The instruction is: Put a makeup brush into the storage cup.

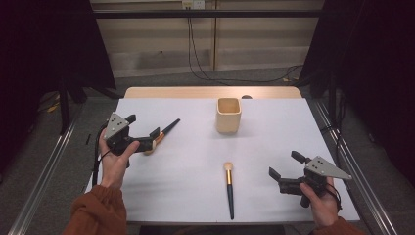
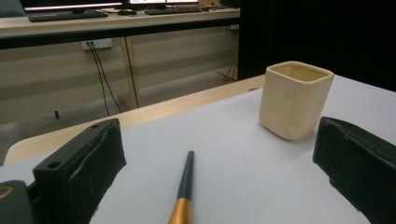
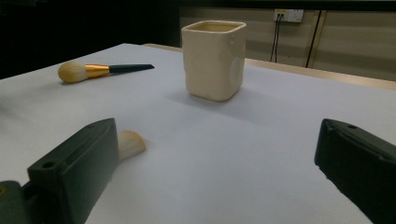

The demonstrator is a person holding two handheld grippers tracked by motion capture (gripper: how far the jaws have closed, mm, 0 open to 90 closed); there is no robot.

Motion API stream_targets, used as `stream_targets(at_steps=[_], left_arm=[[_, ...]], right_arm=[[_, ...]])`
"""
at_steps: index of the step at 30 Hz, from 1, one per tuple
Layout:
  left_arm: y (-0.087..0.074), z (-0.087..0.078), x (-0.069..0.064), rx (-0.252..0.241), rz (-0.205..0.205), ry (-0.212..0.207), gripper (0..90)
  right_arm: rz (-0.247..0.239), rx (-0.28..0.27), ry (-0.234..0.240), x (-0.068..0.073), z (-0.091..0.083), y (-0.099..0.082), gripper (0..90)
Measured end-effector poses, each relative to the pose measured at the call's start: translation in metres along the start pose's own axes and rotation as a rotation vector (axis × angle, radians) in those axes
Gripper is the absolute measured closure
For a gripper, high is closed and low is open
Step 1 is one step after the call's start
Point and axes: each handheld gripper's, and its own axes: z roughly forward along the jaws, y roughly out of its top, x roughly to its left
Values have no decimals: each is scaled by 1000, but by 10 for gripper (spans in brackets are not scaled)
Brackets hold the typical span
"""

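Nearest, the right gripper (image 1: pixel 283 167) hovers released by the table's (image 1: pixel 274 127) right front corner, a brush (image 1: pixel 228 188) left of it. Farther, the left gripper (image 1: pixel 143 132) straddles brush 2 (image 1: pixel 166 131), released. Farthest: the cup (image 1: pixel 228 115).

cup (image 1: pixel 228 115): matt cream, ceramic-looking. brush (image 1: pixel 228 188): soft bristles, glossy gold ferrule, smooth black handle. table (image 1: pixel 274 147): matt white.

Soft, even overhead light keeps the white surface (image 1: pixel 195 161) bright, with faint shadows and no glare. The surroundings fall dark. In both gripper views the near jaws look slightly blurred.
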Motion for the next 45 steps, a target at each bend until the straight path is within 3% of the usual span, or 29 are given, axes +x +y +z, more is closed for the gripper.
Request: stream_targets(at_steps=[11,14,22,25,27,36,40,45], left_arm=[[8,22,8,-3,-10,12,19],[11,28,12,8,8,22,19],[14,42,25,21,-11,37,19],[17,48,24,35,-21,35,18],[19,51,22,32,-2,35,19],[30,59,23,34,1,33,19],[32,63,25,97,8,61,24],[34,67,31,163,-5,63,25]], right_arm=[[1,-3,2,0,0,0,0],[0,-1,1,0,0,0,0],[0,-4,3,1,0,0,0],[-7,-1,4,1,0,-1,0],[-8,0,6,1,0,-1,0],[-4,3,5,1,1,-1,0],[-2,3,5,1,0,-1,0],[-1,4,6,1,0,-2,0]])
